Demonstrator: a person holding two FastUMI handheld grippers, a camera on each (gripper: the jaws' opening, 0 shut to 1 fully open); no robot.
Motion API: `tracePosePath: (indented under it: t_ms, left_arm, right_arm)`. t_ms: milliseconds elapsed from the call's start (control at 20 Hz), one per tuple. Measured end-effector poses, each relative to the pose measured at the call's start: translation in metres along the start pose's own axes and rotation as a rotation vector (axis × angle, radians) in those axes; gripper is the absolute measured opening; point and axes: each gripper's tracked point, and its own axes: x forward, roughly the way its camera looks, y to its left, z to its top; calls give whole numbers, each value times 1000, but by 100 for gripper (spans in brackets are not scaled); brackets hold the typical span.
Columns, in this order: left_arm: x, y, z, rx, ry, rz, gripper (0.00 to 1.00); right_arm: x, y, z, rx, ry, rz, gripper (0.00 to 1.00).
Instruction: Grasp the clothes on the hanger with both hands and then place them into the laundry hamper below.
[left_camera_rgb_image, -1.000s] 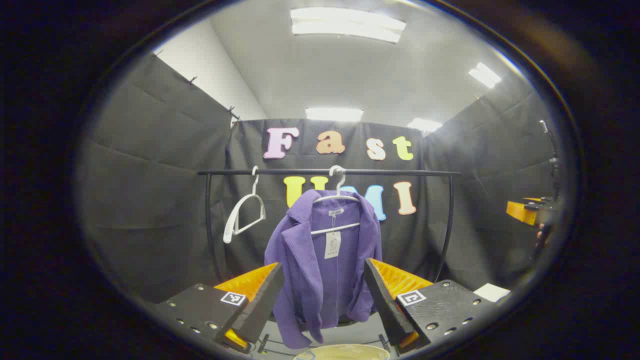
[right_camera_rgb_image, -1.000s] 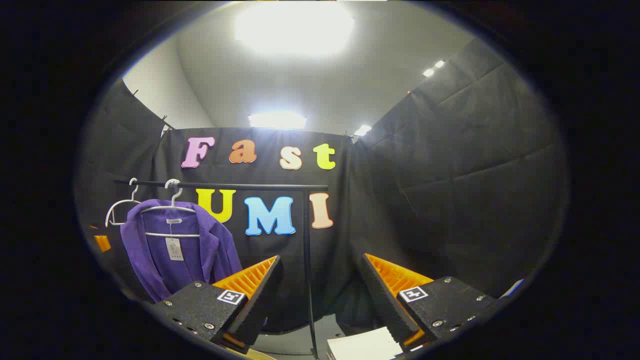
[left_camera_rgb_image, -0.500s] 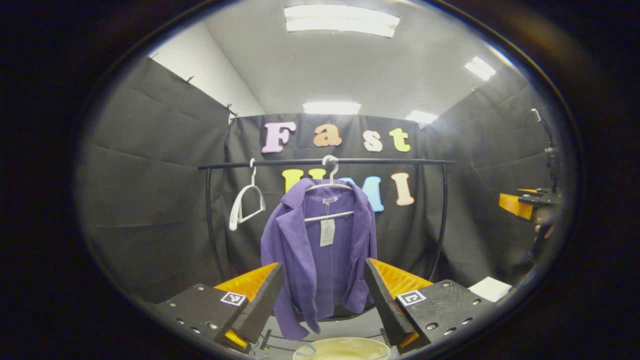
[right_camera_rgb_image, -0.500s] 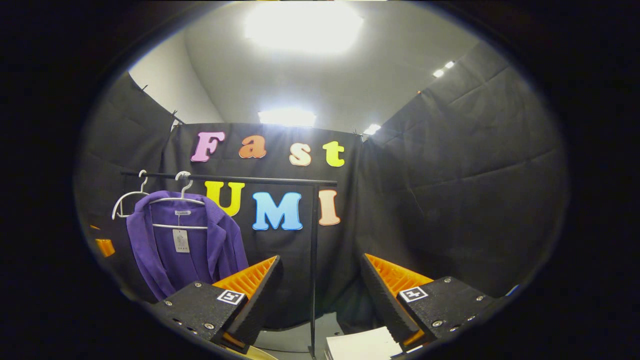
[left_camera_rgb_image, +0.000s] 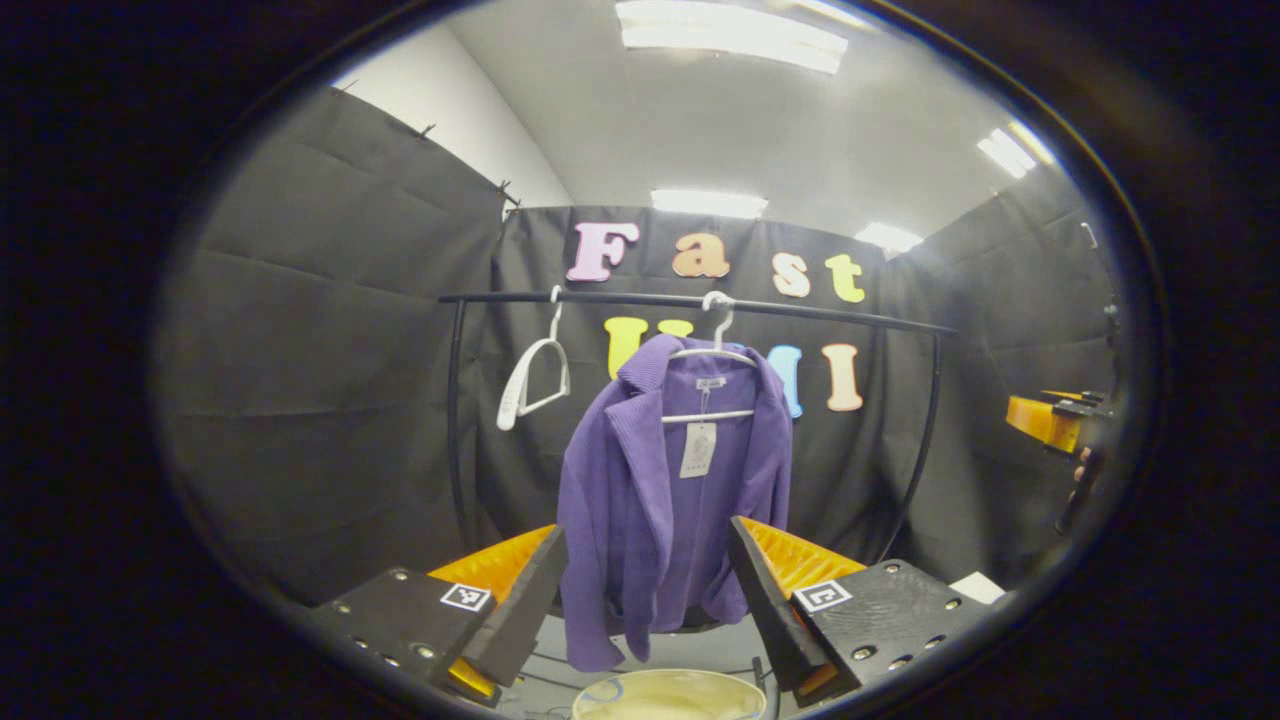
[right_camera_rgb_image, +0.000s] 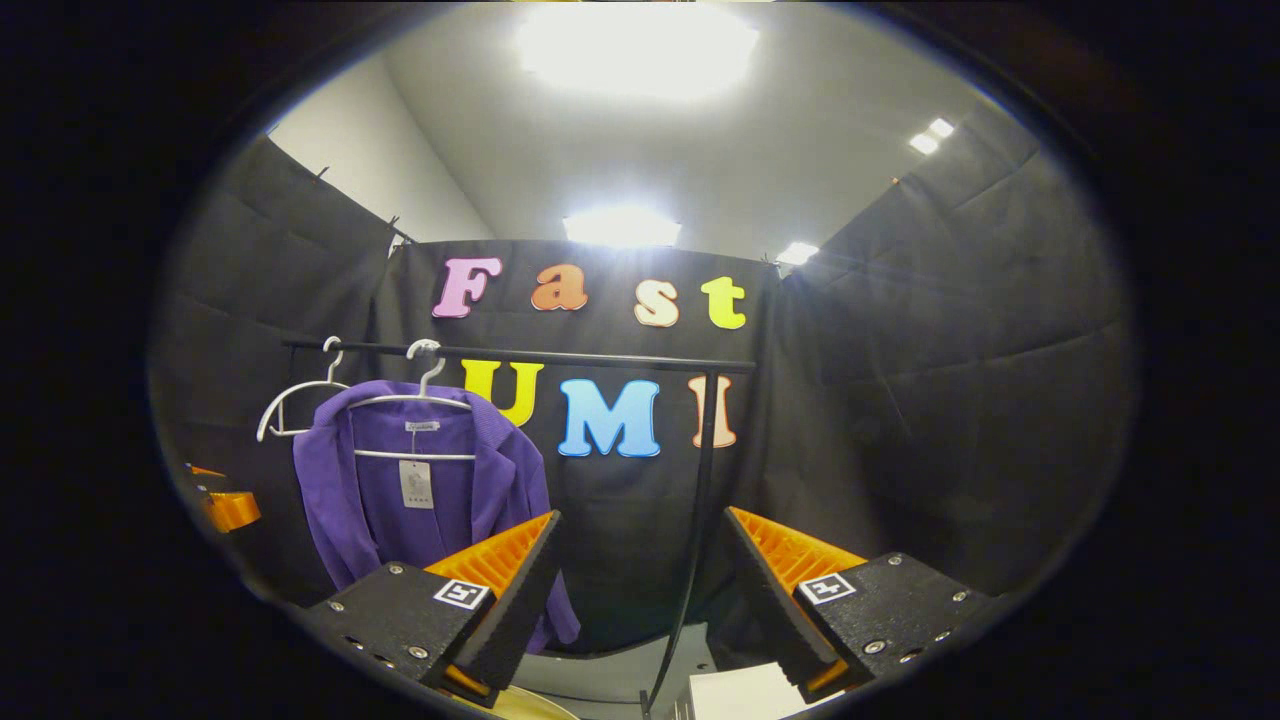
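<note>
In the left gripper view an empty hanger (left_camera_rgb_image: 533, 368) is hung from the rail (left_camera_rgb_image: 690, 301), left of the jacket (left_camera_rgb_image: 670, 490). The jacket is carried on a second hanger (left_camera_rgb_image: 712, 352), its hem dangling just above the hamper (left_camera_rgb_image: 668, 695), whose pale rim is seen below it; a garment let go there would, by judgement, fall straight in. The left gripper (left_camera_rgb_image: 645, 590) is held facing the jacket, jaws spread wide and empty, with the cloth framed between them but well apart, which suits an approach to a grasp.

At the far right of that view the other gripper is seen, held by a hand (left_camera_rgb_image: 1082, 467).

In the right gripper view the right gripper (right_camera_rgb_image: 640, 585) is aimed right of the jacket (right_camera_rgb_image: 420, 490), toward the rail's post (right_camera_rgb_image: 700, 500), jaws spread and empty. A turn leftward is judged necessary before any grasp.
</note>
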Motion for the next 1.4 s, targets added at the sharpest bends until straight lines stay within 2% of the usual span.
tracePosePath:
  t_ms: [150,300,400,600,650,750,800,900,1000,1150,1200,1250,1400]
  left_arm:
    - [11,13,13,6,4,25,93]
    - [28,14,23,-60,1,20,93]
    - [39,12,28,-116,-1,21,96]
    - [66,4,37,-196,2,17,96]
    - [74,3,40,-192,1,24,93]
    - [87,4,47,-156,-11,59,96]
    - [94,5,49,-140,-14,82,93]
    - [110,7,50,-132,-11,129,95]
    - [130,1,46,-147,-2,138,95]
    - [160,-8,34,-159,30,157,93]
    - [169,-11,33,-161,32,167,96]
    - [177,-13,29,-164,38,181,93]
    - [201,-18,17,-176,59,226,95]
  right_arm:
    - [23,33,15,7,-9,51,96]
    - [43,65,28,15,-11,111,96]
    - [59,84,31,23,-9,150,94]
    - [92,120,40,26,-20,216,96]
    - [100,128,41,30,-20,234,93]
    - [117,147,44,46,-23,279,96]
    - [126,156,45,57,-22,301,96]
    - [148,170,39,68,2,339,96]
    - [170,179,32,67,19,363,96]
    - [200,185,9,57,53,378,96]
    - [209,188,0,56,67,386,96]
    - [218,190,-9,52,81,393,96]
    - [244,193,-34,-9,89,393,96]
